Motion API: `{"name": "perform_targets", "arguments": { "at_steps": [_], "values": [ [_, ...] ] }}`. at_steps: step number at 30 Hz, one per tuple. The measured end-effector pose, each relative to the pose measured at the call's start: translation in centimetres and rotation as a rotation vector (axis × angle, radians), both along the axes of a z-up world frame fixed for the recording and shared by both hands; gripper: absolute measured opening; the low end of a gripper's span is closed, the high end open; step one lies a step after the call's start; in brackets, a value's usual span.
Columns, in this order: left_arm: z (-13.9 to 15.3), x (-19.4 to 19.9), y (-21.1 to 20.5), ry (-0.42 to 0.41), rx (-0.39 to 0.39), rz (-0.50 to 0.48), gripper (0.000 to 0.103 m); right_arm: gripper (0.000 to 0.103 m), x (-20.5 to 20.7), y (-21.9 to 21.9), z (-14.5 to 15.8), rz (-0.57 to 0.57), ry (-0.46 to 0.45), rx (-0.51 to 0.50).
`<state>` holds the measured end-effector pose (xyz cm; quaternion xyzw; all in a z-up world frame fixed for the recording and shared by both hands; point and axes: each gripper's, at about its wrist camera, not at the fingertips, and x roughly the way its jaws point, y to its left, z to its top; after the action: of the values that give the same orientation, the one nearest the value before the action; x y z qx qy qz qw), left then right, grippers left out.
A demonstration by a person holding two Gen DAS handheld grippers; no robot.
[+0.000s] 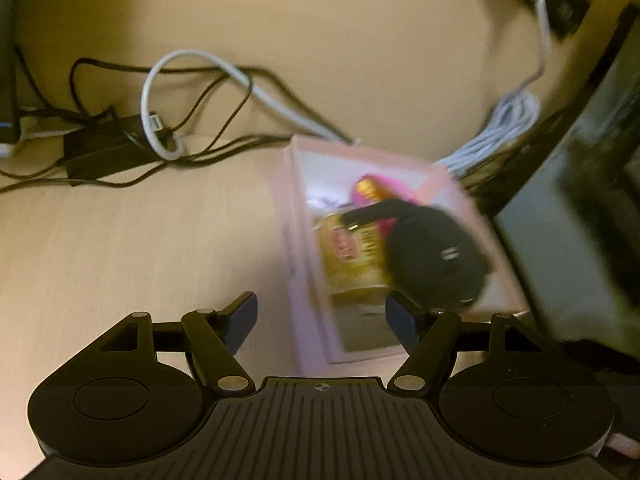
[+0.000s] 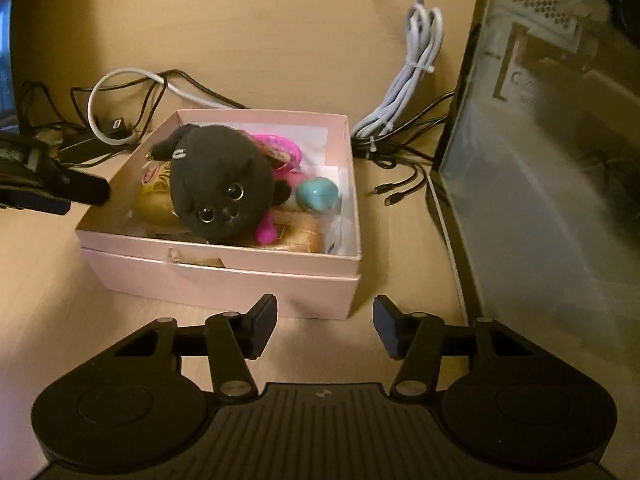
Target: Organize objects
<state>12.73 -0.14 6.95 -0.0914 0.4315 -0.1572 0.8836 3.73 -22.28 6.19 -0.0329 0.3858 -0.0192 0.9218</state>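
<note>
Plush (image 2: pixel 220 184) atop full box (image 2: pixel 224 258): soft, light; pinch at body. Left gripper (image 1: pixel 322 322) wide, empty. Right gripper (image 2: pixel 325 326) apart, empty.

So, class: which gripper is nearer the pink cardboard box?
Left. The left gripper reaches the pink cardboard box's left wall; the right gripper hangs back, short of its front.

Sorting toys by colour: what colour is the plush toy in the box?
Black plush toy; clearest in the right wrist view.
</note>
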Motion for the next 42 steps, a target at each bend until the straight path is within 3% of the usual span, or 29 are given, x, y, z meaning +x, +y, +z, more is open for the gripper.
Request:
{"name": "perform_targets", "arguments": {
  "at_steps": [2, 3, 8, 12, 16, 19, 20, 24, 27, 29, 34, 38, 42],
  "values": [
    [-0.6, 0.1, 0.3, 0.000, 0.055, 0.011, 0.075, 0.053, 0.2, 0.5, -0.1, 0.005, -0.023, -0.006],
    [-0.8, 0.2, 0.8, -0.006, 0.077, 0.021, 0.081, 0.054, 0.4, 0.8, 0.0, 0.004, -0.031, -0.006],
    [-1.8, 1.7, 4.4, 0.005, 0.039, 0.095, 0.096, 0.054, 2.9, 2.6, 0.1, 0.011, -0.032, 0.018],
    [-2.1, 3.2, 6.5, -0.020, 0.042, 0.146, 0.097, 0.055, 4.6, 4.3, 0.4, 0.011, -0.012, 0.057],
    [-2.5, 4.6, 7.6, -0.006, 0.019, 0.124, 0.102, 0.055, 4.6, 5.6, 0.1, 0.005, -0.014, 0.016],
    [-2.0, 4.3, 6.9, -0.027, 0.066, 0.123, 0.101, 0.054, 4.4, 5.4, 0.4, -0.011, -0.020, 0.025],
    [-1.6, 3.9, 6.7, -0.044, 0.077, 0.125, 0.101, 0.057, 4.2, 5.3, 0.6, -0.022, -0.032, 0.019],
    [0.5, 0.6, 6.9, -0.153, 0.065, 0.130, 0.101, 0.091, 2.0, 4.6, 1.7, -0.038, -0.063, 0.039],
    [1.5, -3.3, 7.1, -0.233, 0.077, 0.109, 0.101, 0.103, -0.5, 4.5, 1.5, -0.046, -0.050, 0.053],
    [1.1, -6.2, 6.8, -0.239, 0.109, 0.068, 0.101, 0.103, -2.4, 4.8, 0.8, -0.062, -0.016, 0.071],
    [-1.6, -12.7, 6.0, -0.158, 0.180, -0.022, 0.101, 0.103, -7.2, 6.3, -1.4, -0.064, 0.089, 0.122],
    [-3.3, -14.6, 5.7, -0.096, 0.216, -0.018, 0.101, 0.103, -9.4, 8.4, -3.2, -0.037, 0.117, 0.061],
    [-4.6, -15.6, 5.3, -0.054, 0.240, 0.000, 0.101, 0.103, -10.3, 8.9, -3.6, -0.060, 0.081, 0.052]
  ]
}}
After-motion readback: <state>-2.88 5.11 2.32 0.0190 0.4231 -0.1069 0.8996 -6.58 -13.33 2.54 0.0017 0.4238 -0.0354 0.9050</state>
